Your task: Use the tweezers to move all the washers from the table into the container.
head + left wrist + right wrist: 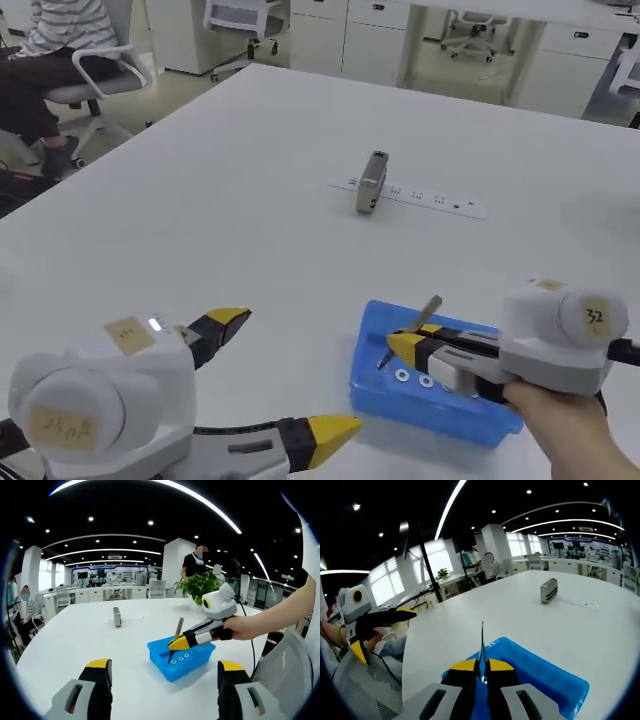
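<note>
Head view, lower right: right gripper (398, 347) clamped on tweezers (426, 314), tips inside blue container (440, 418) beside washers (402, 376); lower left, left gripper (292, 374) with jaws apart. Left gripper view, centre: washers on container floor. Right gripper view: hold tweezers upright, release low to avoid bounce-out.

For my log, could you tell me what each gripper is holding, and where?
Right gripper clamps the tweezers near their middle; left gripper is open, holding nothing.

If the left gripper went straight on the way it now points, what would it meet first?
Probably the blue container, centred ahead between the jaws of the open left gripper, with bare table before it. Depth is unclear, so this is a guess.
</note>
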Tool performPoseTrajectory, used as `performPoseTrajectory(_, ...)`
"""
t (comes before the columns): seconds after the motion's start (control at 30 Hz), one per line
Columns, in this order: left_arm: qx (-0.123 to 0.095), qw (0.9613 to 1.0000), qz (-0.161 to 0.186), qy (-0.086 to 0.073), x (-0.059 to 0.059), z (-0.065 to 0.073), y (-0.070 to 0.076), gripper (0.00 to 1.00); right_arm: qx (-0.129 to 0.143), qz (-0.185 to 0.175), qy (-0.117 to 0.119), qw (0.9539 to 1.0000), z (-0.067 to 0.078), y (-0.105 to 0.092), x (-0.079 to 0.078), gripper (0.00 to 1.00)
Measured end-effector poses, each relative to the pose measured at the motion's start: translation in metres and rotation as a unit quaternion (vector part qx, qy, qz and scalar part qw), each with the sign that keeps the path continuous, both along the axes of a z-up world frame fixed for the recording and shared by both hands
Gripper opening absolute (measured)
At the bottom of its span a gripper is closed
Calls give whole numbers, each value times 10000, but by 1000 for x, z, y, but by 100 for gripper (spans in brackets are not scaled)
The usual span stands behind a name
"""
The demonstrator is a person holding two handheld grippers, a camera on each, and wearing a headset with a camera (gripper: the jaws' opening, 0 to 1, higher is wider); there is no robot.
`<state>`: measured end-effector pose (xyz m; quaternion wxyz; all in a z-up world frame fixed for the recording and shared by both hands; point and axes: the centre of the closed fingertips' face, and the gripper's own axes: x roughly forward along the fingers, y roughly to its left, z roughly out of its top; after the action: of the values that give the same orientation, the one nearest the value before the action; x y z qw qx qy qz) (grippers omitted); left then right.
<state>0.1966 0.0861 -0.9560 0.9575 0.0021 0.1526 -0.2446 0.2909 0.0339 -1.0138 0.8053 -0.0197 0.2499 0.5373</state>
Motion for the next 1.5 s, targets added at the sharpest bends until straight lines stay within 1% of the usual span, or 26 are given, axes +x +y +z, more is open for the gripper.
performPoseTrajectory(0.37, -40, 10000, 2, 20, 0, 0, 0, 89, -310, 163, -200, 9992, -11, 3, 3, 3)
performPoseTrajectory(0.43, -81, 9999, 55, -72, 2, 4, 2, 89, -342, 186, -224, 9990, -12, 3, 3, 3)
performPoseTrajectory(0.5, -164, 9998, 69, -50, 2, 4, 2, 89, -362, 209, -264, 9988, -12, 3, 4, 3)
performPoseTrajectory(0.63, -154, 9998, 69, -54, 2, 4, 2, 89, -412, 254, -328, 9983, -14, 5, 4, 3)
performPoseTrajectory(0.67, -133, 9999, 77, -73, 3, 4, 3, 89, -433, 287, -352, 9980, -15, 5, 3, 3)
performPoseTrajectory(0.7, -126, 9998, 109, -121, 3, 6, 4, 89, -512, 354, -390, 9973, -17, 6, 1, 3)
performPoseTrajectory(0.73, -134, 9997, 136, -156, 3, 8, 4, 89, -548, 384, -464, 9967, -18, 5, 0, 3)
performPoseTrajectory(0.77, -147, 9996, 172, -191, 3, 9, 5, 89, -567, 394, -477, 9965, -18, 7, 0, 3)
performPoseTrajectory(0.87, -127, 9995, 183, -206, 3, 10, 5, 89, -581, 410, -566, 9959, -17, 8, 0, 3)
performPoseTrajectory(1.07, 70, 9997, 28, -226, 1, 8, -1, 89, -652, 473, -716, 9942, -17, 10, -1, 3)
performPoseTrajectory(1.2, 83, 9998, -3, -203, 1, 7, -2, 89, -634, 430, -654, 9949, -16, 11, 0, 4)
performPoseTrajectory(1.3, 88, 9998, 21, -180, 1, 7, -1, 89, -664, 488, -685, 9942, -16, 12, 0, 4)
performPoseTrajectory(1.43, 61, 9998, 62, -170, 2, 6, 1, 89, -549, 410, -661, 9955, -11, 12, 1, 4)
performPoseTrajectory(1.5, 52, 9999, 40, -138, 2, 5, 0, 89, -527, 399, -698, 9954, -8, 11, 0, 4)
